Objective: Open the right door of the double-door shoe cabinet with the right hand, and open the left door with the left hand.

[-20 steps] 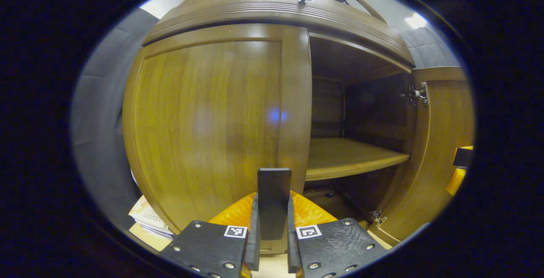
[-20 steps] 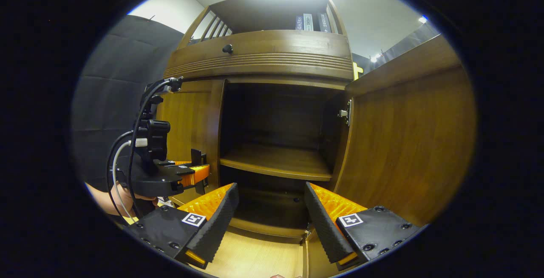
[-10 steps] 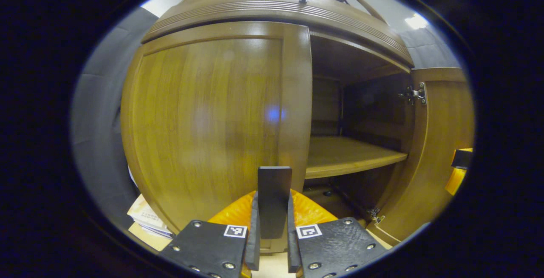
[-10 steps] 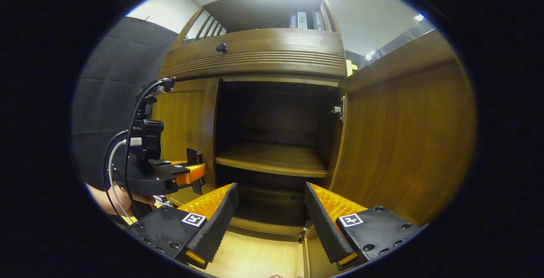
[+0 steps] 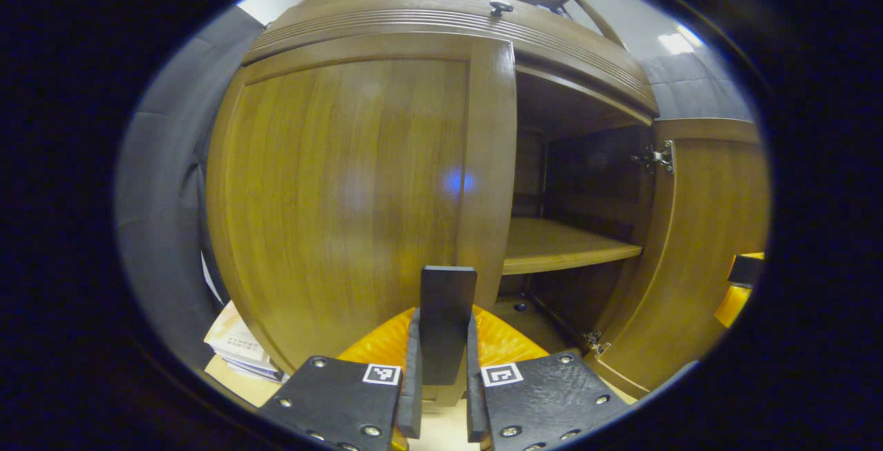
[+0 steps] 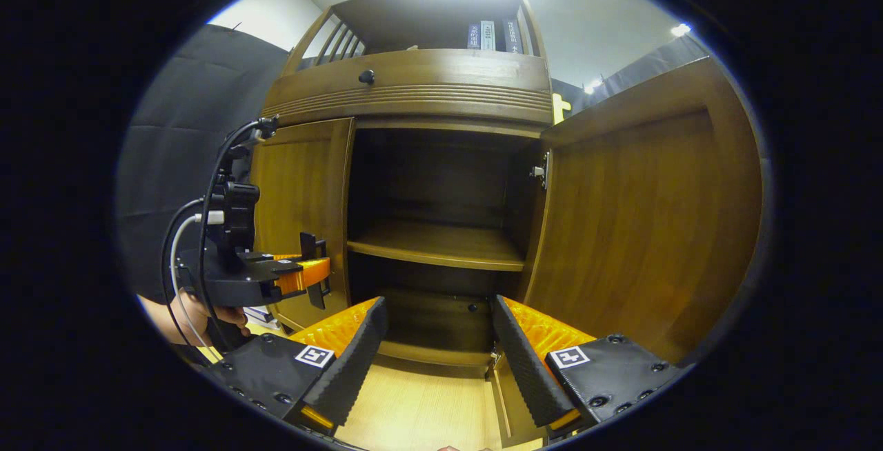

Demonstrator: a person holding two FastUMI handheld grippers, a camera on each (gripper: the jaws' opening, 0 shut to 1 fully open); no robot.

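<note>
Left gripper view: left tool point(image 5: 441, 396) clamped on the handle point(image 5: 447, 313) of the left door point(image 5: 345, 182), near its right edge. Pull out along the hinge arc.
Right gripper view: right tool point(image 6: 438, 354) spread, empty; right door point(image 6: 641, 223) swung wide

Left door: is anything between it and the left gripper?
Nothing visible. The left gripper is shut on the black handle of the left door, which is closed. The right door stands open.
</note>
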